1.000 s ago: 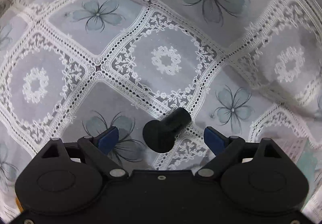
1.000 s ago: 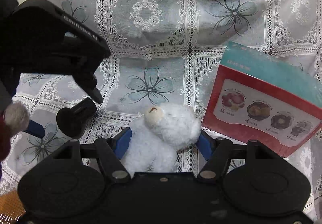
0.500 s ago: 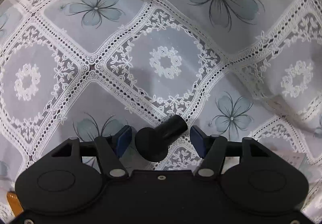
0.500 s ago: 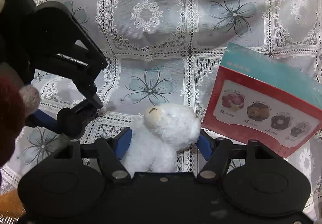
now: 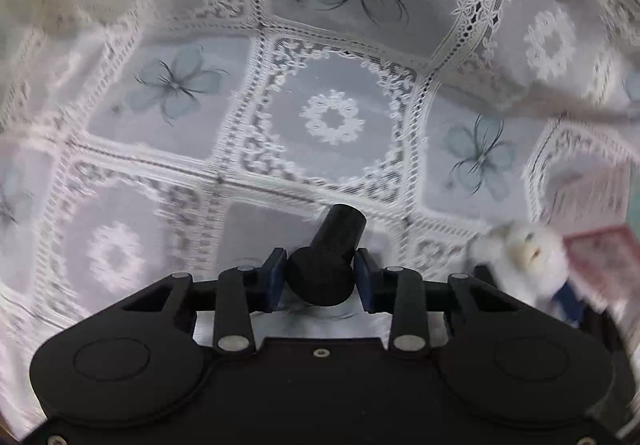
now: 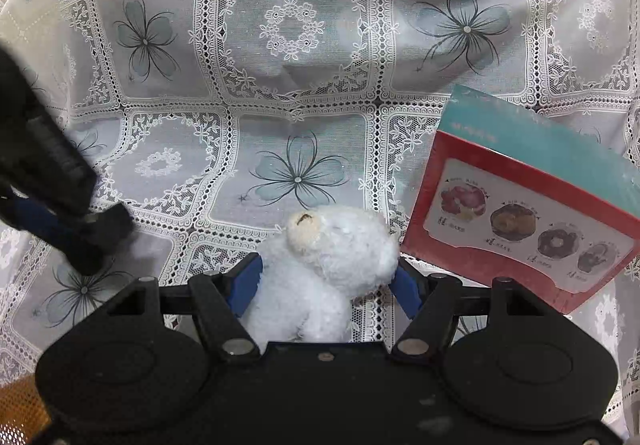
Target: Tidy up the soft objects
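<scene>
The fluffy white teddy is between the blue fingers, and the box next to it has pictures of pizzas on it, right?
Not pizzas. The right wrist view shows the white teddy sitting between the blue fingers of the right hand-held gripper, and the red and teal box beside it has pictures of doughnuts.

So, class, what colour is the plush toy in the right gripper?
White, with a cream muzzle; the plush toy shows best in the right wrist view.

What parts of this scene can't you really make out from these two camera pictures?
- White plush bear: lower body hidden behind the right hand-held gripper in the right wrist view; blurred in the left wrist view.
- Box: right end cut off by the frame edge; print too small to read.
- Black object in the left hand-held gripper: identity unclear.
</scene>
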Tool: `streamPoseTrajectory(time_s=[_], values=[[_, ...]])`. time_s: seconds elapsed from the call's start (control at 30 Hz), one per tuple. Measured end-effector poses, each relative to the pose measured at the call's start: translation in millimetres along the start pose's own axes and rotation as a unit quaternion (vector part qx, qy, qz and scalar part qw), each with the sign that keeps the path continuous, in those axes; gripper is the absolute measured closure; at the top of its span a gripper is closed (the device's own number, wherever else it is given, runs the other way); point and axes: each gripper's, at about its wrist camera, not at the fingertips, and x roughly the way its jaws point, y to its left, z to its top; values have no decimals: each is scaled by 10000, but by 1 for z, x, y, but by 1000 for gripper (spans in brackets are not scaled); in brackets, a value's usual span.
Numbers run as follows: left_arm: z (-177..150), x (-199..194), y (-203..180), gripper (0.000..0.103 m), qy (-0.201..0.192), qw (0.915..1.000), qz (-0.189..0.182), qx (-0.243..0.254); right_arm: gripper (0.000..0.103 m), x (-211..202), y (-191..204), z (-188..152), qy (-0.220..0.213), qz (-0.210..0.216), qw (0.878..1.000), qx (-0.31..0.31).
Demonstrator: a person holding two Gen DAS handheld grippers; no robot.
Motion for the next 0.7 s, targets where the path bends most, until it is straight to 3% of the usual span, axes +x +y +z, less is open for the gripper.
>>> streamPoseTrajectory(time_s=[0.13,0.27,0.37,0.5,0.57,0.7], values=[[-8,-7,14,66,116,9993,149,308,35,0,1,0,0,-19,10000,-19],[-22,-12,30,66,288,9992,-9,292,35,0,1,0,5,-25,10000,-23],[-33,-16,30,66,294,9972,-17,682,35,0,1,0,-3,-26,10000,-18],[-41,-16,28,62,321,9924,295,1149,35,0,2,-1,-7,-37,10000,-26],[-39,-18,34,61,225,9936,382,1035,35,0,2,-1,-8,-37,10000,-24],[-33,-29,51,53,125,9985,437,321,35,-1,2,-1,-13,-40,10000,-29]])
